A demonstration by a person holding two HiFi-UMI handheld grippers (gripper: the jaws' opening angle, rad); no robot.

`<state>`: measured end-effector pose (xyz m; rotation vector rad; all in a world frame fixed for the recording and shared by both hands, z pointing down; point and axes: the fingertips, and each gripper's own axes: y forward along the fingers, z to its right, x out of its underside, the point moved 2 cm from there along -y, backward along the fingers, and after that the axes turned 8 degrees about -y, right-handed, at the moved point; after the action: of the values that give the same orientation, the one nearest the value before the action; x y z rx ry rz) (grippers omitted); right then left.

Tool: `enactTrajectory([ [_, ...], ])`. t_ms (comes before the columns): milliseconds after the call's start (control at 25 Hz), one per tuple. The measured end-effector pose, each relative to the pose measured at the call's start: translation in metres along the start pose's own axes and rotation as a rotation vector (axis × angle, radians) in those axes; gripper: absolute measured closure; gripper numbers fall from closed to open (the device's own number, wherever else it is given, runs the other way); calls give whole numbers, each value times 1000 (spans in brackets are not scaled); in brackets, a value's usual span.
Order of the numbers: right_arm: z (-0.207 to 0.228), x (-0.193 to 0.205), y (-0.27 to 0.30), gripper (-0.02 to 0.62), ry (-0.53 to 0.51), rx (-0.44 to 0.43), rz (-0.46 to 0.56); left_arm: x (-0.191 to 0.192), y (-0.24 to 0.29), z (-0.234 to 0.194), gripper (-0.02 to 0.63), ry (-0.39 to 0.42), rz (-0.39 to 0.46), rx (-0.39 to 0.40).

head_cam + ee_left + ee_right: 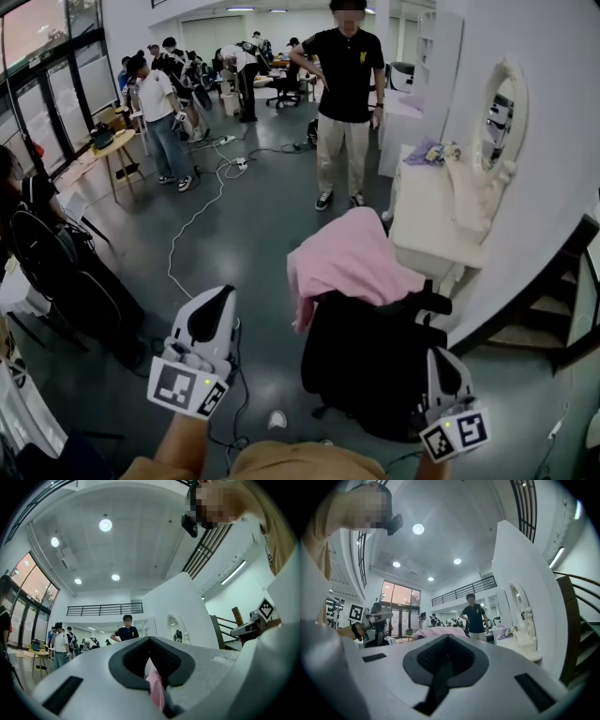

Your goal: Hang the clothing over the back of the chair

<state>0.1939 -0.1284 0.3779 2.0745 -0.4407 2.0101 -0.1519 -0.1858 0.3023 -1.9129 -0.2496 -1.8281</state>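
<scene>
The pink clothing lies draped over the back of the black chair, and one side hangs lower at the left. It looks soft, light and limp. I judge it will fold and slide easily, so the best hold is on a thick edge or a bunched fold.

The left gripper is well apart from the clothing, with its jaws closed together. Its own view shows a pink strip between the jaws; this is probably the far cloth, not a caught piece. The right gripper, near the chair, has its jaws closed on nothing.
</scene>
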Motion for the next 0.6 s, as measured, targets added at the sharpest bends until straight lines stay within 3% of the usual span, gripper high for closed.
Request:
enactTrajectory([
  [280,-1,-16,23,592,-18,22,24,14,-7,-30,601,-78,-6,-28],
  [600,-6,-22,34,592,-36,31,12,17,-6,-45,602,-103,-7,-29],
])
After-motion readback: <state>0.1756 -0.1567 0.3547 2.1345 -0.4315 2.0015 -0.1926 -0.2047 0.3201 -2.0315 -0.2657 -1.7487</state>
